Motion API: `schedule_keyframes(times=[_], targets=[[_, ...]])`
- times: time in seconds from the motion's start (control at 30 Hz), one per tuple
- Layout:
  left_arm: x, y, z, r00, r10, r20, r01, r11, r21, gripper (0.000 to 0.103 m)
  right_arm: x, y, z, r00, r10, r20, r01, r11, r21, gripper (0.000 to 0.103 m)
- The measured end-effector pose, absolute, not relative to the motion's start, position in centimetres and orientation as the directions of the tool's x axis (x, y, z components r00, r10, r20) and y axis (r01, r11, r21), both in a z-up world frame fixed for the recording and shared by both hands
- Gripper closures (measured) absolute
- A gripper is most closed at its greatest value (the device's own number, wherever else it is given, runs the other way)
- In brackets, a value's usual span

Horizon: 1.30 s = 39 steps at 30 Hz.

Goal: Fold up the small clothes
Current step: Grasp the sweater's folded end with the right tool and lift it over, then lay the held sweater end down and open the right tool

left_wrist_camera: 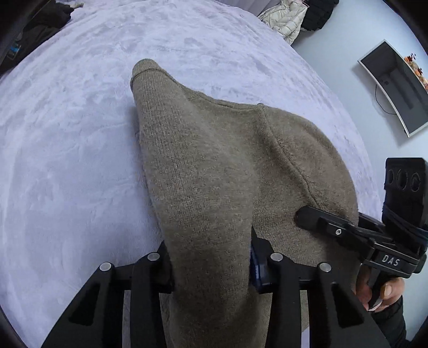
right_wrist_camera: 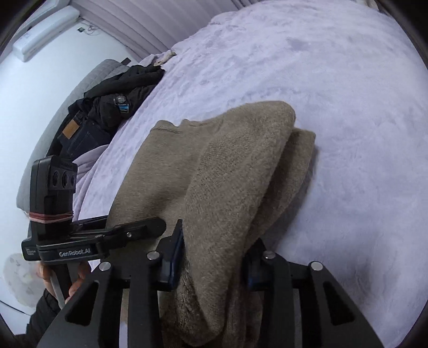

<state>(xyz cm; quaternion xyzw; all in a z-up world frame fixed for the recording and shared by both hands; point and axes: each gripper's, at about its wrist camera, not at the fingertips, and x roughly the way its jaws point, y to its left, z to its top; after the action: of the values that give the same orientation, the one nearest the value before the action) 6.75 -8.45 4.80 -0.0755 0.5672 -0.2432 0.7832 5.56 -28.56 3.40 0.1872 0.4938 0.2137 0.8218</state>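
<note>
**Ana:** Nearest the lens in the left wrist view, the left gripper (left_wrist_camera: 211, 267) has its jaws clamped on a thick fold of the taupe knit sweater (left_wrist_camera: 214, 166), cloth bunched between both pads.

**Ben:** And to its right?

**Ana:** The right gripper (left_wrist_camera: 302, 216) comes in from the right edge, its upper finger lying on the knit. From its own camera the right gripper (right_wrist_camera: 214, 267) is likewise clamped on a wad of the sweater (right_wrist_camera: 227, 174).

**Ben:** What's underneath?

**Ana:** A pale lavender plush blanket (left_wrist_camera: 80, 147) covering a bed. Going left to right in the left view: dark clothes (left_wrist_camera: 40, 24) at the top left corner, a cream puffer jacket (left_wrist_camera: 286, 18) at the top, a wall-mounted screen (left_wrist_camera: 396, 88) on the pale wall at the right.

**Ben:** Anything you can't make out?

**Ana:** The sweater's near end runs under the gripper frames and off the bottom edge, so its hem is hidden. The hand (left_wrist_camera: 379, 289) on the right gripper's handle is partly cut off. I can't tell which part is body and which is sleeve.

**Ben:** How does it lie?

**Ana:** Its long axis runs from the grippers away across the blanket. In the left view it narrows to a rounded, ribbed end pointing up and left; the wider mass bulges to the right.
</note>
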Motion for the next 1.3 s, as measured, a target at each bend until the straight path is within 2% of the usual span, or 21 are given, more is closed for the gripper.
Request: schedule_keyframes(times=[0.13, 0.4, 0.53, 0.7, 0.73, 0.77, 0.8, 0.83, 0.87, 0.93, 1.0, 1.07, 1.2, 1.3], targets=[[4.5, -9.3, 7.4, 0.268, -0.408, -0.873, 0.341, 0.887, -0.310, 0.063, 3.9, -26.6, 6.8, 0.450, 0.518, -0.727, -0.219, 0.853, 0.473, 0.067], [-2.2, -6.5, 11.1, 0.259, -0.440, -0.860, 0.373, 0.867, -0.331, 0.063, -2.2, -24.8, 11.6, 0.433, 0.532, -0.728, -0.283, 0.847, 0.451, 0.067], [-5.1, -5.7, 10.0, 0.252, -0.434, -0.865, 0.363, 0.871, -0.331, 0.063, -5.4, -23.5, 11.3, 0.411, 0.546, -0.730, -0.319, 0.836, 0.446, 0.067], [-6.9, -4.5, 6.0, 0.230, -0.446, -0.865, 0.325, 0.873, -0.364, 0.062, -7.3, -23.1, 8.0, 0.367, 0.562, -0.741, -0.322, 0.824, 0.465, 0.067], [-6.9, -4.2, 5.1, 0.233, -0.448, -0.863, 0.318, 0.874, -0.368, 0.059, -7.3, -23.0, 7.0, 0.355, 0.560, -0.748, -0.316, 0.825, 0.468, 0.067], [-7.0, -3.9, 4.5, 0.243, -0.451, -0.859, 0.317, 0.874, -0.369, 0.051, -7.3, -23.0, 6.2, 0.354, 0.549, -0.757, -0.314, 0.832, 0.457, 0.066], [-7.1, -3.7, 4.2, 0.258, -0.446, -0.857, 0.320, 0.876, -0.360, 0.034, -7.3, -23.0, 5.5, 0.358, 0.531, -0.768, -0.311, 0.843, 0.439, 0.066], [-7.1, -3.3, 3.9, 0.279, -0.428, -0.860, 0.311, 0.887, -0.341, 0.024, -7.3, -23.1, 4.7, 0.362, 0.510, -0.781, -0.307, 0.856, 0.416, 0.062], [-7.2, -2.7, 3.9, 0.300, -0.406, -0.863, 0.289, 0.901, -0.323, 0.011, -7.5, -23.4, 4.3, 0.362, 0.500, -0.787, -0.302, 0.862, 0.408, 0.052], [-7.6, -1.6, 4.3, 0.320, -0.408, -0.855, 0.272, 0.904, -0.329, 0.010, -7.7, -24.7, 3.9, 0.373, 0.485, -0.791, -0.264, 0.873, 0.410, 0.039], [-8.9, -0.3, 5.5, 0.359, -0.381, -0.852, 0.253, 0.919, -0.304, 0.010, -8.5, -26.3, 4.3, 0.400, 0.488, -0.776, -0.236, 0.873, 0.428, 0.039], [-11.1, -0.3, 7.7, 0.448, -0.334, -0.829, 0.293, 0.931, -0.217, 0.010, -10.2, -27.6, 5.8, 0.469, 0.448, -0.761, -0.223, 0.894, 0.389, 0.039], [-15.9, -3.6, 11.1, 0.533, -0.416, -0.737, 0.499, 0.858, -0.124, 0.010, -15.7, -24.5, 11.0, 0.566, 0.457, -0.686, -0.480, 0.859, 0.177, 0.039], [-17.7, -6.4, 10.4, 0.519, -0.451, -0.726, 0.608, 0.792, -0.058, 0.010, -18.6, -21.0, 11.7, 0.526, 0.502, -0.687, -0.649, 0.759, 0.058, 0.039]])
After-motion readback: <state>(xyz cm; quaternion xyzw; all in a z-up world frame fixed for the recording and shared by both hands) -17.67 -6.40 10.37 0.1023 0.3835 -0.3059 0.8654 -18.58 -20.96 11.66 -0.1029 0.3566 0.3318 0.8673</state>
